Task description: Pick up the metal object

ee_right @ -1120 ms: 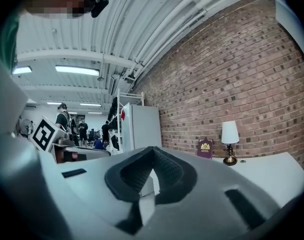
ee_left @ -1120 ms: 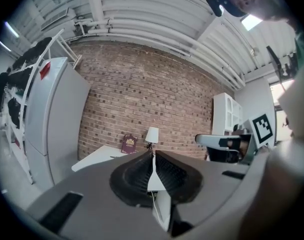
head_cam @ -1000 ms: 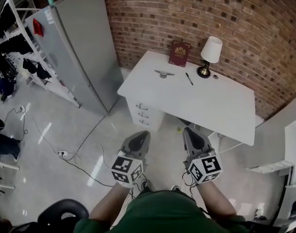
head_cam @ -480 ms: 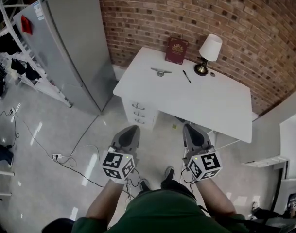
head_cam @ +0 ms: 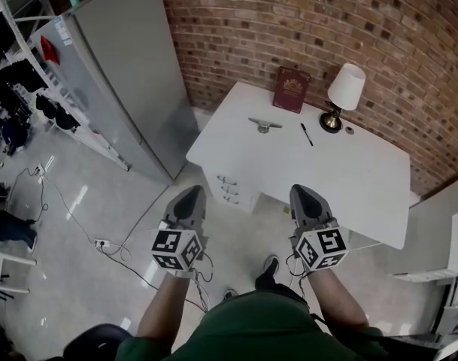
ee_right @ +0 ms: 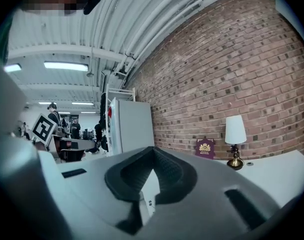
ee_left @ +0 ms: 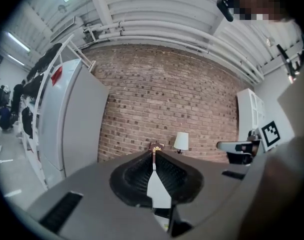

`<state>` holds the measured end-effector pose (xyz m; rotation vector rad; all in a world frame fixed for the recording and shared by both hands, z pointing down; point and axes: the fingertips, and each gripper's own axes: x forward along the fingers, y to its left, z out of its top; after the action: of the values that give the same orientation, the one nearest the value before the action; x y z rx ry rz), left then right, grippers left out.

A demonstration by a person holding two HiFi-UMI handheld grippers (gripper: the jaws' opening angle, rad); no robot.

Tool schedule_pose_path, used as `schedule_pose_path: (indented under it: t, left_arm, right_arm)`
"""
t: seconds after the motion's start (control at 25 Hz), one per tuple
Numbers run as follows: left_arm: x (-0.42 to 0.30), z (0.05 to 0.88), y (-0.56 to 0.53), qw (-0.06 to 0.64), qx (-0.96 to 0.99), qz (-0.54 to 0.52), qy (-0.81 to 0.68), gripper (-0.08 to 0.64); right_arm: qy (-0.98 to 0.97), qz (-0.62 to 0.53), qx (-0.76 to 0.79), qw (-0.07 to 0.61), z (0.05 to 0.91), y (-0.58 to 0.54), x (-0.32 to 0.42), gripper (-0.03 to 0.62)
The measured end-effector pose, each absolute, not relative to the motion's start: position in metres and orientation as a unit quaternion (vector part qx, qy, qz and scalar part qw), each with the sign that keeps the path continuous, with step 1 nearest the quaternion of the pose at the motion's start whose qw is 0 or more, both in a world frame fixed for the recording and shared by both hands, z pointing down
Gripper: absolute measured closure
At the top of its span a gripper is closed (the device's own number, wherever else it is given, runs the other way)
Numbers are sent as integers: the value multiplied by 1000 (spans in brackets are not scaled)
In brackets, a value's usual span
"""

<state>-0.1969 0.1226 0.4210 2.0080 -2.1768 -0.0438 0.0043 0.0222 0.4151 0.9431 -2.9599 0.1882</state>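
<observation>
The metal object, a small silver cleat, lies on the far left part of the white desk. Both grippers hang over the floor in front of the desk, well short of it. My left gripper is shut with nothing between its pads, and its tips point at the brick wall. My right gripper is also shut and empty, with its tips meeting. Neither gripper view shows the metal object.
A black pen, a red book against the wall and a white-shaded lamp share the desk. A tall grey cabinet stands left of the desk. Cables trail on the floor. Drawers sit under the desk's left end.
The desk has shifted right and lower in the head view. Both grippers have stayed shut, side by side in front of the body.
</observation>
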Motion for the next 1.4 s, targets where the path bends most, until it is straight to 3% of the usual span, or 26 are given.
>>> schedule_pose_path:
  t: [0.72, 1.4]
  left_arm:
    - [-146, 420, -35, 91, 655, 25, -750, 545]
    - [-168, 478, -151, 119, 699, 75, -701, 543]
  right_arm:
    - [-959, 98, 267, 8, 433, -136, 41, 589]
    - [-930, 117, 348, 29, 455, -209, 62, 589]
